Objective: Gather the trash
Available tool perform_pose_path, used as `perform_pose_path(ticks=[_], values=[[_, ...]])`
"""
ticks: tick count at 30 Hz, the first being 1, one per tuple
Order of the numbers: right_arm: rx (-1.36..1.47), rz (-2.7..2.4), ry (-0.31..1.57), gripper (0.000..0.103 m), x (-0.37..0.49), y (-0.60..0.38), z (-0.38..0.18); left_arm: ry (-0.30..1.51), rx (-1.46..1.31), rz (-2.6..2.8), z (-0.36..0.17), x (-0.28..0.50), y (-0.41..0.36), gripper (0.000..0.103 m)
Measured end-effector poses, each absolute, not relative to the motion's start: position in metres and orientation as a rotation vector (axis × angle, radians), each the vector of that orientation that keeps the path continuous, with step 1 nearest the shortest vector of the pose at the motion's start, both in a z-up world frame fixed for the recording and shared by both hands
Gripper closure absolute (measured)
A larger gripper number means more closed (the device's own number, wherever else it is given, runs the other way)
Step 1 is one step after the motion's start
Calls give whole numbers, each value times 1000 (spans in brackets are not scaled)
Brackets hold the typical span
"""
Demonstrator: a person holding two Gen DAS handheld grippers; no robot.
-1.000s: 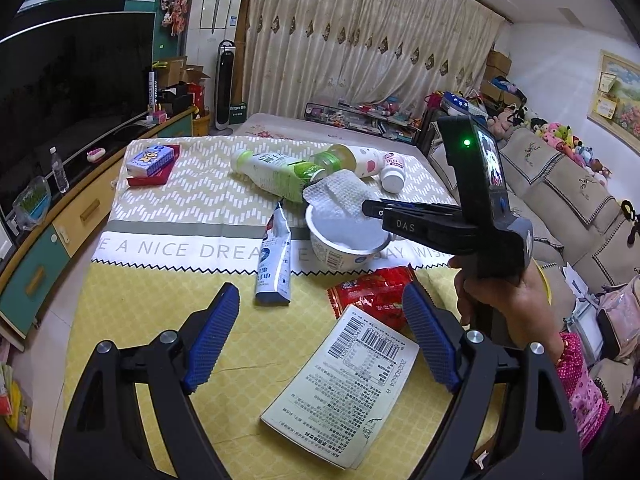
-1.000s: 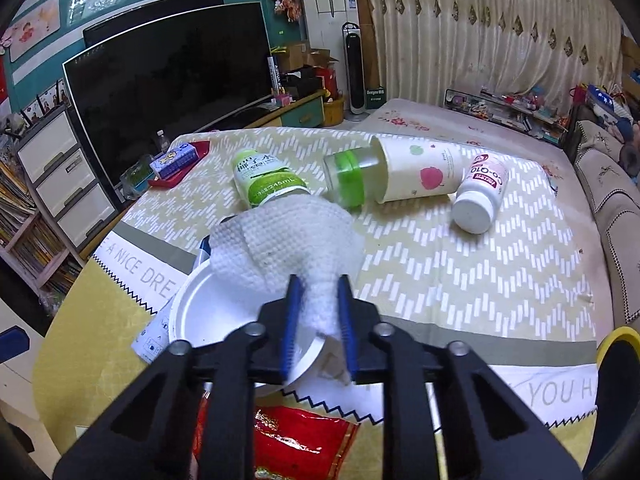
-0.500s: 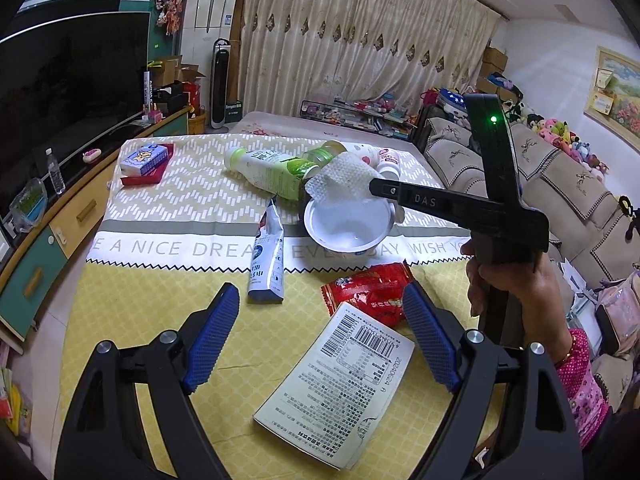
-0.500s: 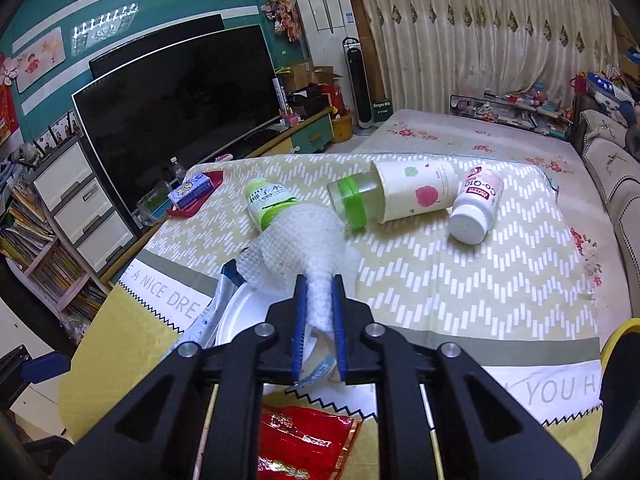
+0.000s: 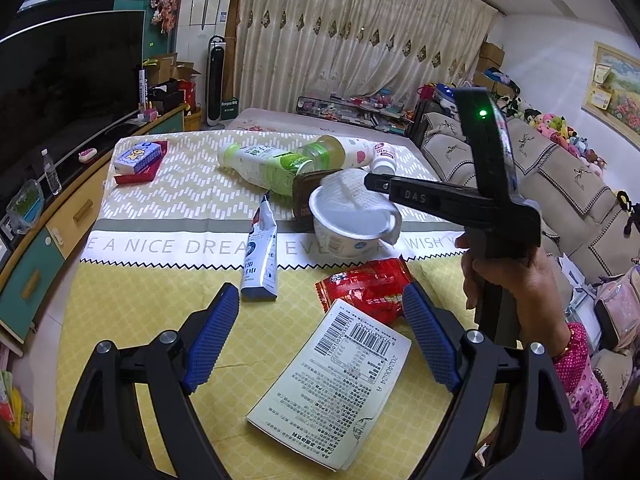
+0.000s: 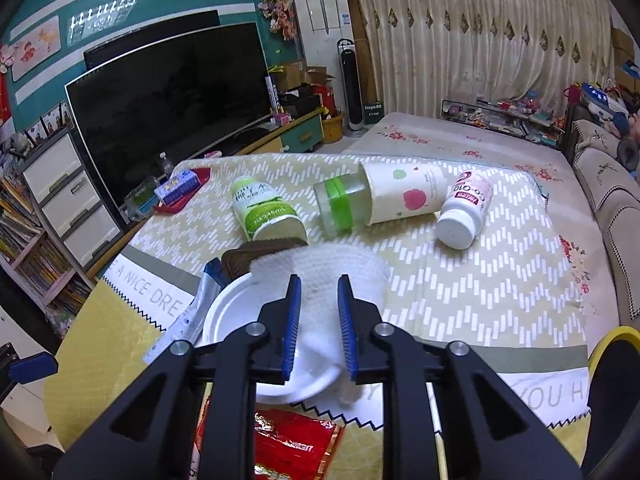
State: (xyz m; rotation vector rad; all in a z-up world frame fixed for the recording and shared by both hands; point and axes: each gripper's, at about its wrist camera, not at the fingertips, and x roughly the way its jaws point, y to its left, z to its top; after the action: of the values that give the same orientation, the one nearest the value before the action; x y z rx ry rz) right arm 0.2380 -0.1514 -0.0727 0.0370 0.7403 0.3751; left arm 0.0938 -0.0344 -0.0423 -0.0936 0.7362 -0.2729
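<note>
Blue ribbed pads of the right gripper [image 6: 319,326] stand a little apart, with the crumpled white paper towel [image 6: 324,270] lying between them and draped over the far rim of the round white foam bowl [image 6: 236,320]; whether the pads touch the towel cannot be told, and the towel is blurred. Seen from the left wrist, the right gripper [image 5: 376,181] reaches over that same bowl [image 5: 352,232], the towel [image 5: 352,186] bunched at its tip and hanging partly over the bowl's right rim. A hand [image 5: 516,284] in a pink patterned sleeve grips its handle.

Fingers of the left gripper [image 5: 320,320] are spread wide above the yellow patterned tablecloth [image 5: 140,300], holding nothing. Between them, nearer than the bowl, lies a cream printed paper packet with barcodes [image 5: 332,384], its far corner overlapping a shiny red snack wrapper [image 5: 366,286] that sits just in front of the bowl. Left of the bowl lies a flattened blue and white pouch [image 5: 260,256]. Just behind the bowl stands a dark brown box [image 5: 306,196], touching or nearly touching it. Beyond that box lie a white and green plastic bottle [image 6: 264,210], a clear green-banded bottle with a white fruit label [image 6: 380,198], and a small white pill bottle [image 6: 464,210], all on their sides. Far left of the bowl, a small blue carton [image 5: 138,156] rests on a red tray [image 5: 138,174].
</note>
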Motion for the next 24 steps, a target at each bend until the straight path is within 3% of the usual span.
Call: perform_pose_path(ticks=[8,9,10,17,19,20,21,24], values=[[4,348,755,85,244,-148,-81,738,-92,-274,-42,94,-34,20],[-5,338,755,98,244,-148,-82,738,-94,-276,-42,93,-34,20],[1,332,750,102,244,-150,-81,739,-94,-276,-42,93,-34,20],[43,343,695,103,235,-161,-61,749,-94,-274,-43,95,-34,20],[-12,343,693,87,237,-155,-62,746,-94,-278,-43,95,-35,20],[-11,348,692,52,238,-153,-64,745,-92,-279,-43,95,-35,20],[-20,348,697,44,238,-151,-67,744,-90,-279,-43,94,-36,20],[-35,353,714,49,240,-145,-74,748,-90,-280,-44,95,-36,20]])
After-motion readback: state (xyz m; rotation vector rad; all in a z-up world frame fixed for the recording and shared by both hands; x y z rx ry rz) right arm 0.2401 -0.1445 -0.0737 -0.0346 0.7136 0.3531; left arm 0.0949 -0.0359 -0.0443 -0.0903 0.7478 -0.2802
